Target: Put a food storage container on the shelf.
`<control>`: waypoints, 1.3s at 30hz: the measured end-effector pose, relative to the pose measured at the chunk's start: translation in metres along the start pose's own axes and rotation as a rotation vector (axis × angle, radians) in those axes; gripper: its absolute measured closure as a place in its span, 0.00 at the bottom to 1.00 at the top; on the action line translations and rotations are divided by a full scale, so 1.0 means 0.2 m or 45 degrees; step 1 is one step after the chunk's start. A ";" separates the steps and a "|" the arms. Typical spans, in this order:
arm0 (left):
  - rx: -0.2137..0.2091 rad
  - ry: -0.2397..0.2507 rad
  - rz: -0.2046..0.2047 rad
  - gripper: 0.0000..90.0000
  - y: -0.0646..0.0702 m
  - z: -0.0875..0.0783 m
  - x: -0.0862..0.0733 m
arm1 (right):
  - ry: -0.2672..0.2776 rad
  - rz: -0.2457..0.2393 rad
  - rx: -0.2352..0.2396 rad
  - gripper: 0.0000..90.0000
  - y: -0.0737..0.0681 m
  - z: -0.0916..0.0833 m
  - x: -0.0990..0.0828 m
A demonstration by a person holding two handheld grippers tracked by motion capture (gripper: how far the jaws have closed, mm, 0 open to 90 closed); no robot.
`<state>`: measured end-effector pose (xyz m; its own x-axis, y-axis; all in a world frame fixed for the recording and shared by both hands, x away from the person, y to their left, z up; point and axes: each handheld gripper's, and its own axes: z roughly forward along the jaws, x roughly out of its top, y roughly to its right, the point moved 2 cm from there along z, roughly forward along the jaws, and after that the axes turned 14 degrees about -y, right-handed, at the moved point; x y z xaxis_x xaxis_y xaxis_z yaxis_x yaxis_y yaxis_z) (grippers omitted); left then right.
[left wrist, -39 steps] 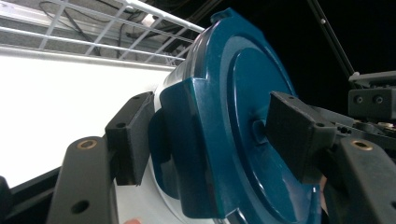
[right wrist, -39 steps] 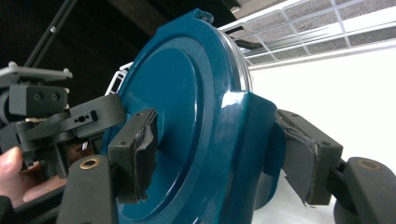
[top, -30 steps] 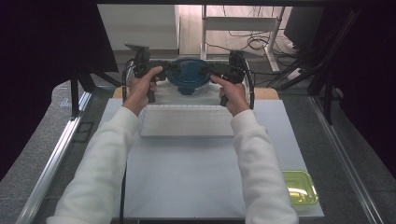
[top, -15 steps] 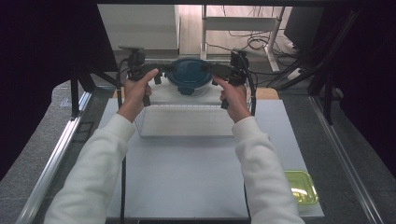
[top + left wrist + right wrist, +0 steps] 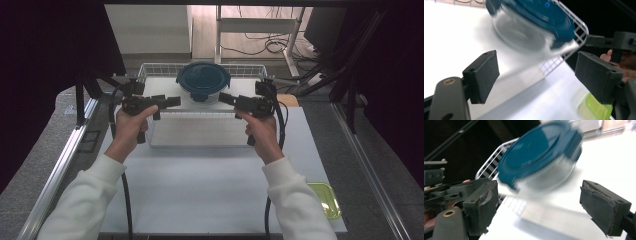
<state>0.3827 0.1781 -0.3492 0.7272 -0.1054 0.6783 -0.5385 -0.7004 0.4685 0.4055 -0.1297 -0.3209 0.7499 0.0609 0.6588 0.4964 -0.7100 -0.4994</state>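
A round clear container with a dark blue lid point(image 5: 202, 80) point(image 5: 531, 22) point(image 5: 539, 152) stands at the far end of a white wire basket point(image 5: 160, 66). My left gripper point(image 5: 170, 101) point(image 5: 536, 72) hovers to its left over the basket, apart from it. My right gripper point(image 5: 225, 98) point(image 5: 539, 202) hovers to its right, also apart. The jaws of both stand wide and have just been closing a little, with nothing between the pads. Both gripper views are blurred.
The basket rests on a white mat point(image 5: 210, 185) that covers the table. A small lime-green tray point(image 5: 325, 200) point(image 5: 594, 107) lies at the mat's near right corner. Metal rails run along both table sides, and dark stands rise at the far corners.
Both grippers let go of the container's sides, opened, and drew outward and back toward the person. The container stays where it was in the basket.
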 end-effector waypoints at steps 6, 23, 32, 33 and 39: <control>-0.004 -0.027 0.088 0.23 0.10 0.00 -0.23 | 0.002 -0.108 0.015 0.18 -0.10 -0.06 -0.24; 0.114 -0.216 0.175 0.24 0.15 0.14 -0.68 | -0.227 -0.381 -0.187 0.24 0.09 -0.12 -0.73; 0.158 -0.254 0.096 0.23 0.06 0.11 -0.85 | -0.310 -0.404 -0.238 0.28 0.14 -0.15 -0.83; 0.170 -0.256 0.088 0.23 0.05 0.10 -0.86 | -0.320 -0.409 -0.249 0.28 0.15 -0.15 -0.84; 0.266 -0.303 0.058 0.23 0.00 0.10 -0.94 | -0.335 -0.347 -0.284 0.30 0.26 -0.21 -0.88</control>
<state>0.2546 0.1837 -0.4868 0.7966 -0.2851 0.5331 -0.4918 -0.8184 0.2972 0.2815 -0.2059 -0.4389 0.7045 0.4231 0.5698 0.6069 -0.7754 -0.1746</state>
